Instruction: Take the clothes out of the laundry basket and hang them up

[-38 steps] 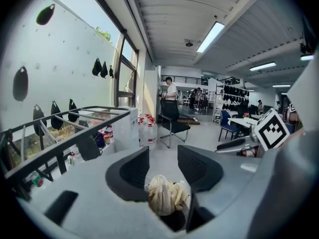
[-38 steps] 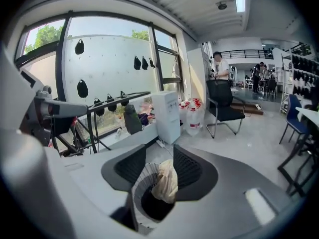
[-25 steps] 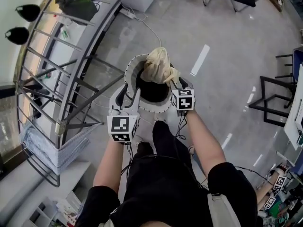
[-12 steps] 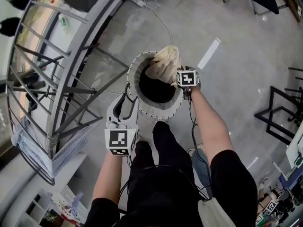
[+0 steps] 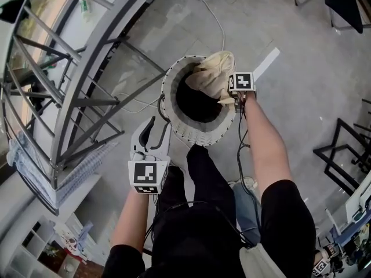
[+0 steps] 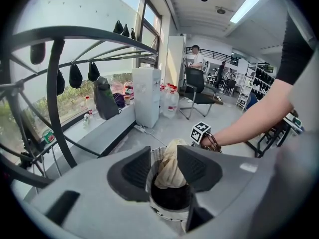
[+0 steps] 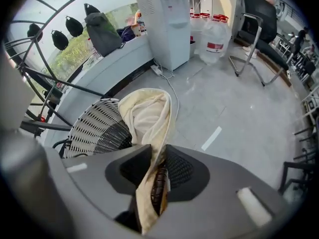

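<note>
Early stage: right tongs [image 5: 229, 100], jaws just closing, clench the cream garment [image 5: 213, 77] at the laundry basket's [image 5: 191, 133] 2 o'clock rim; left tongs [image 5: 159, 129] released, empty; lifting and hanging remain.

This is an open-plan office or lab workspace, with a polished grey floor [image 5: 301, 80], a white water dispenser [image 7: 169, 19] beside spare water bottles [image 7: 215, 40], an office chair [image 6: 195, 86], ceiling strip lights [image 6: 245, 6] and stocked shelving [image 6: 257, 81].
</note>
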`<action>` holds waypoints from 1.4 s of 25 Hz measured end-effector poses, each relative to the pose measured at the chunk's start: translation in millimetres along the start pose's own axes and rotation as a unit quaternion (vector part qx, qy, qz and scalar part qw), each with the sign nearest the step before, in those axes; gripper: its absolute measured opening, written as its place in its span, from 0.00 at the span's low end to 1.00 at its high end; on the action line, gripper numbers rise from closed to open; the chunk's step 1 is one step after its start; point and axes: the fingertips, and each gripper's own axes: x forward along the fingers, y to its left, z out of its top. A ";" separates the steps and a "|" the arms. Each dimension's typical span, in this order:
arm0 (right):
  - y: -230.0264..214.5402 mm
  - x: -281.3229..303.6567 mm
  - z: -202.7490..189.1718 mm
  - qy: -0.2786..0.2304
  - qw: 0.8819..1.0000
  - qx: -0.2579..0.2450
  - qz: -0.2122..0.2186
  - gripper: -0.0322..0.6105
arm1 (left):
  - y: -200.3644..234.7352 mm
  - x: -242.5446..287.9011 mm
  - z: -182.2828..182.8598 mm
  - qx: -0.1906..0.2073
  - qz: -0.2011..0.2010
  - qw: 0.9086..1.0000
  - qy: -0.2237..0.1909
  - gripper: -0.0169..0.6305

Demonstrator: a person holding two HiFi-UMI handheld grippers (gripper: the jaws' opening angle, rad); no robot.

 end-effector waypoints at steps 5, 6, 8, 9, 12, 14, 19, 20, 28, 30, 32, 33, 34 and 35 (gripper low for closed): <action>4.0 -5.2 0.6 -0.016 0.999 -0.034 -0.019 0.12 | 2.6 -2.8 -5.4 -0.007 0.001 1.000 0.003 0.29; 5.2 -9.5 2.0 -0.024 0.999 -0.037 -0.017 0.12 | 1.9 -3.4 -4.2 -0.008 0.001 1.000 0.002 0.29; 9.8 -21.5 4.3 -0.041 0.998 -0.043 -0.011 0.12 | -0.4 -5.1 -0.6 -0.009 -0.002 1.000 0.000 0.29; 12.9 -29.1 4.7 -0.049 0.998 -0.047 -0.007 0.12 | -1.7 -5.9 2.1 -0.009 -0.004 1.000 -0.003 0.29; 24.8 -58.1 6.5 -0.079 0.995 -0.060 0.008 0.11 | -5.5 -8.0 13.5 -0.009 -0.010 1.000 -0.014 0.29; 36.5 -80.9 2.6 -0.099 0.992 -0.072 0.018 0.11 | -9.5 -13.3 22.4 -0.009 -0.016 1.000 -0.023 0.29; 69.8 -148.9 -10.3 -0.148 0.981 -0.122 0.042 0.11 | -20.0 -39.3 43.1 0.004 -0.029 0.999 -0.038 0.29; 75.5 -164.8 -11.3 -0.157 0.977 -0.136 0.045 0.11 | -20.9 -45.6 48.4 0.007 -0.030 0.999 -0.043 0.29; 119.8 -315.7 -15.4 -0.222 0.949 -0.214 0.056 0.11 | -15.2 -106.0 75.9 0.031 -0.051 0.994 -0.087 0.29; 134.1 -359.1 -14.3 -0.243 0.940 -0.231 0.062 0.11 | -11.8 -123.7 76.7 0.037 -0.057 0.993 -0.092 0.29; 144.8 -402.2 -9.7 -0.267 0.929 -0.249 0.062 0.11 | -12.3 -137.0 80.2 0.039 -0.071 0.992 -0.099 0.29; 148.9 -422.8 -6.7 -0.280 0.923 -0.256 0.060 0.11 | -14.1 -141.7 82.5 0.037 -0.083 0.991 -0.103 0.29; 153.6 -442.7 -4.4 -0.292 0.918 -0.262 0.058 0.11 | -16.6 -146.2 84.8 0.034 -0.096 0.989 -0.106 0.29; 159.9 -461.8 -4.0 -0.304 0.913 -0.266 0.057 0.11 | -19.5 -151.2 86.7 0.033 -0.109 0.988 -0.109 0.29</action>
